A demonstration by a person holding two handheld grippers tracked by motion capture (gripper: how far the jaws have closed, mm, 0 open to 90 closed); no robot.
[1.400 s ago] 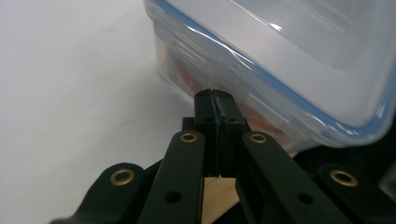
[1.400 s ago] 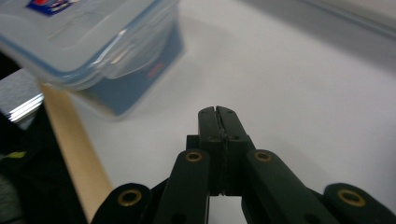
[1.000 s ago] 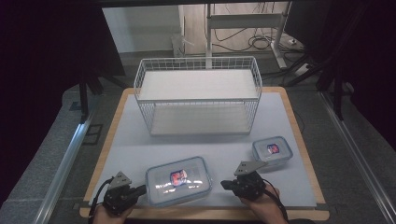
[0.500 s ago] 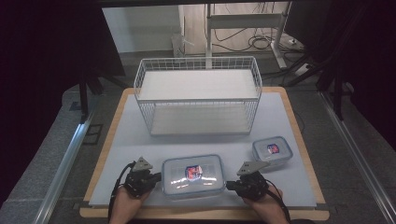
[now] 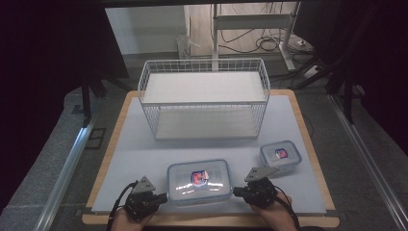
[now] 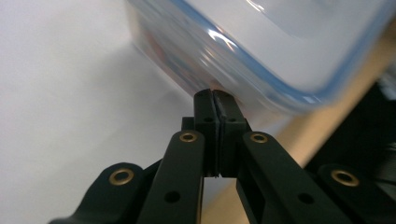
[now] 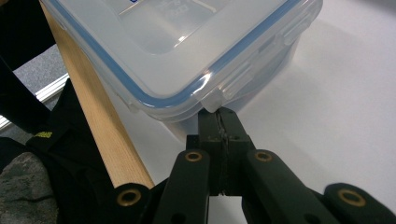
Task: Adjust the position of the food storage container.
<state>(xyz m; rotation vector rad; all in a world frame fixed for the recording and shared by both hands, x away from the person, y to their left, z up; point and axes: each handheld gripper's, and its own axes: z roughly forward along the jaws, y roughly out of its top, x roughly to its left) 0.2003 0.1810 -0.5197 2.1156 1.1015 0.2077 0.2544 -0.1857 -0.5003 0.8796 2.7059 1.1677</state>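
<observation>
No lettering on the large container's lid is legible.

Dark room: grey floor, pale wall, cables beneath a white desk frame.

On the table, the big box sits at 6 o'clock, between the left tool and the right tool. The small box lies at 4 o'clock, the rack at 12.
</observation>
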